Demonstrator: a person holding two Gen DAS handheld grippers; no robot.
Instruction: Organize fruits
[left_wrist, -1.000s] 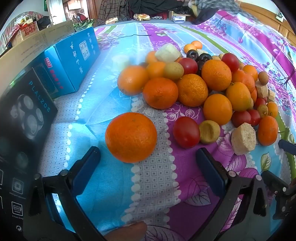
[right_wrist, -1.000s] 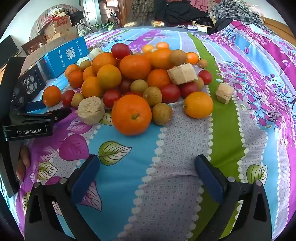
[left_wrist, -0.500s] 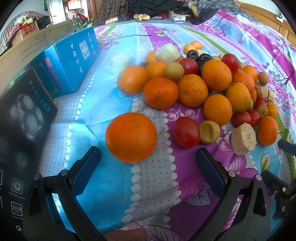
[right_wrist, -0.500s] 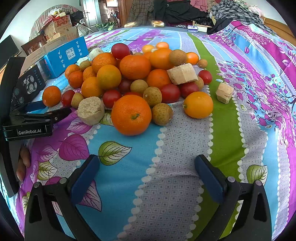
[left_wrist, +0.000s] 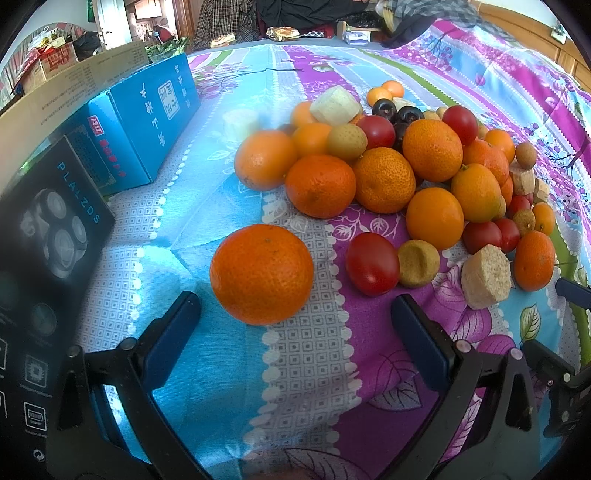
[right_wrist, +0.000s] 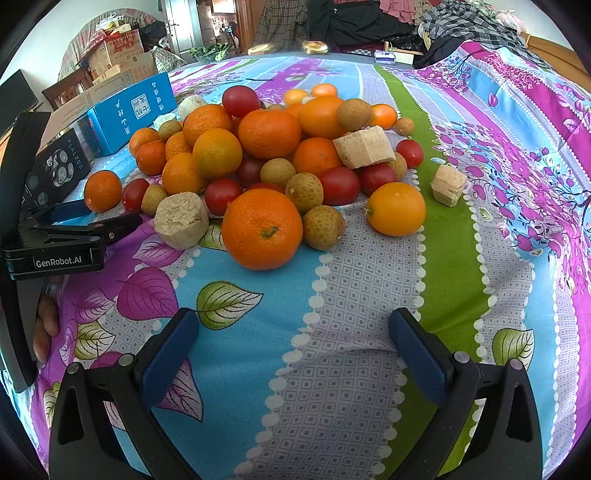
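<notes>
Boxes sit far left of the fruit pile (left_wrist: 406, 173): a black box (left_wrist: 48, 251) and a blue box (left_wrist: 147, 114), both at the edge of the flowered cloth (left_wrist: 306, 369). The surface looks like a bed with a cloth on it, but I cannot tell for sure.

The left hand-held gripper (left_wrist: 295, 317) is open wide and holds nothing. One big orange (left_wrist: 261, 274) sits alone, left of the pile and just in front of this gripper. It looks round, firm and a bit heavy, and it could roll away. I think the best hold is across its fat middle, one finger on each side. There is bare cloth all around it, so there is room to come in.

To its right, at the pile's near edge, are a red tomato (left_wrist: 372, 264) and a tan chunk (left_wrist: 485, 277). The tomato looks smooth and soft, so squeeze gently.

The right hand-held gripper (right_wrist: 293, 332) is open and empty too. A second orange (right_wrist: 262, 229) lies at the front of the pile, touching a brown spotted fruit (right_wrist: 324, 227). Lifting it may make its neighbours roll. Right of the pile, the cloth is open and free.
</notes>
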